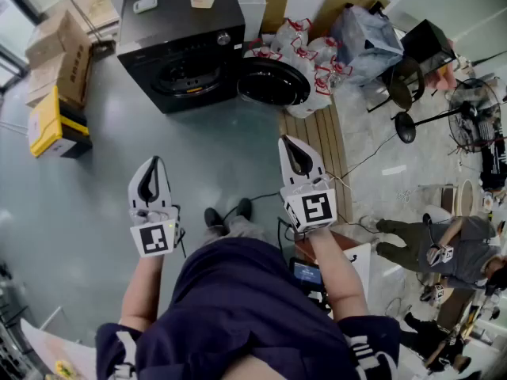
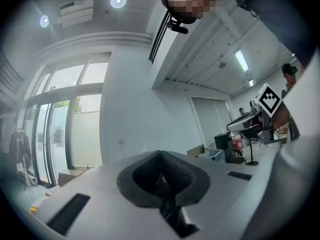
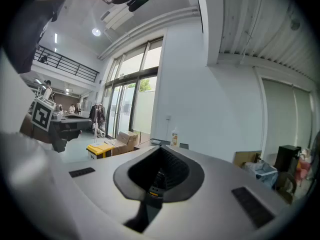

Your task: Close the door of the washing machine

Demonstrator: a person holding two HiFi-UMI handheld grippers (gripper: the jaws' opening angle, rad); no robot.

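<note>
A black front-loading washing machine (image 1: 182, 46) stands on the grey floor at the far side in the head view. Its round door (image 1: 273, 81) is swung wide open to the right of the drum opening (image 1: 186, 77). My left gripper (image 1: 156, 161) and right gripper (image 1: 285, 139) are held level side by side, well short of the machine. Both are shut with nothing between the jaws and touch nothing. The left gripper view shows its closed jaws (image 2: 161, 154) against a white wall. In the right gripper view the closed jaws (image 3: 161, 151) hide most of the machine.
Cardboard boxes (image 1: 59, 54) and a yellow box (image 1: 47, 121) sit left of the machine. White bags (image 1: 309, 62) pile up behind the open door. Wooden planks (image 1: 321, 145) lie under my right gripper. A stool (image 1: 404, 85), a fan (image 1: 474, 113) and another person (image 1: 428, 240) are at the right.
</note>
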